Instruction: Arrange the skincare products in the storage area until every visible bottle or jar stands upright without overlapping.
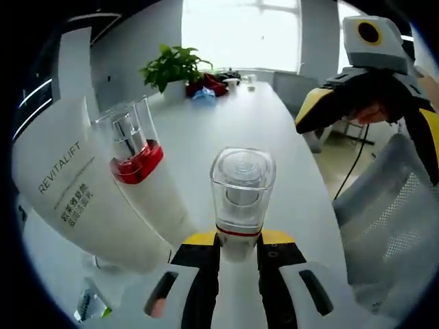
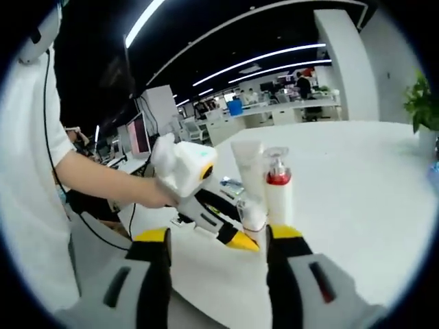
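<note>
My left gripper (image 1: 238, 240) is shut on a small white bottle (image 1: 240, 192) with a clear cap and a thin red band. Just left of it stand a white pump bottle (image 1: 140, 164) with a red collar and a large white REVITALIFT tube (image 1: 68, 199). In the right gripper view, the left gripper (image 2: 240, 240) comes in from the left in a person's hand, gripping the small bottle (image 2: 252, 214) beside the pump bottle (image 2: 278, 188) and the tube (image 2: 247, 168). My right gripper (image 2: 218, 234) is open, back from the group, with nothing between its jaws.
The white table (image 1: 226, 130) stretches away to a potted plant (image 1: 175, 68) and small items at its far end. A mesh chair (image 1: 391, 226) stands at the right. A small green packet (image 1: 89, 303) lies near the tube. A person in white (image 2: 34, 171) stands on the left.
</note>
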`<state>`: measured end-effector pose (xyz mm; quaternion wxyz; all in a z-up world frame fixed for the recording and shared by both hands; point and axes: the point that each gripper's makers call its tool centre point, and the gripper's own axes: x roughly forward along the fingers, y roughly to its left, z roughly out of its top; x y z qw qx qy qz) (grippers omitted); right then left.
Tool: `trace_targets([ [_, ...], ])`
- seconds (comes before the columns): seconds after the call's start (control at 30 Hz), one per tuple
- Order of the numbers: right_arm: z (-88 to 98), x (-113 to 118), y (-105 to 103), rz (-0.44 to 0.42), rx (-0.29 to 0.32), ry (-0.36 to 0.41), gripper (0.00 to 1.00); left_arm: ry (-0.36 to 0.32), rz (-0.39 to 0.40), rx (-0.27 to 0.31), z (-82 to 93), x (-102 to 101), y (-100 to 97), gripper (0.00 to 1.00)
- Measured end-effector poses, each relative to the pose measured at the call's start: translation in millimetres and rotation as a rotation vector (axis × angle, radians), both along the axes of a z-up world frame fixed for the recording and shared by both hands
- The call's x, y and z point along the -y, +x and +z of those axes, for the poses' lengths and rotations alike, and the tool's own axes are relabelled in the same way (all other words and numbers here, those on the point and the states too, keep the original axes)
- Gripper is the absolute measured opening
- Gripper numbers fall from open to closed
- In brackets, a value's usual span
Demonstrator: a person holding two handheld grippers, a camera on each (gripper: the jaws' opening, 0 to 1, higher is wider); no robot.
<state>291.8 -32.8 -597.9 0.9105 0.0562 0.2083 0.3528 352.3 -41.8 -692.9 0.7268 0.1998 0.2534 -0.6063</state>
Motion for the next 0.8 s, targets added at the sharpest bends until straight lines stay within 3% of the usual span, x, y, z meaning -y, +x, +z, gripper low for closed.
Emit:
trace_targets([
  [0.43, -0.5, -0.9, 2.4, -0.006, -0.003, 0.005, 0.56, 0.016, -0.032, -0.009, -12.6, 0.4, 4.0, 0.17],
  [0.8, -1.6, 1.2, 3.1, -0.016, -0.007, 0.009, 0.56, -0.018, -0.032, -0.006, -11.2, 7.3, 13.2, 0.17],
])
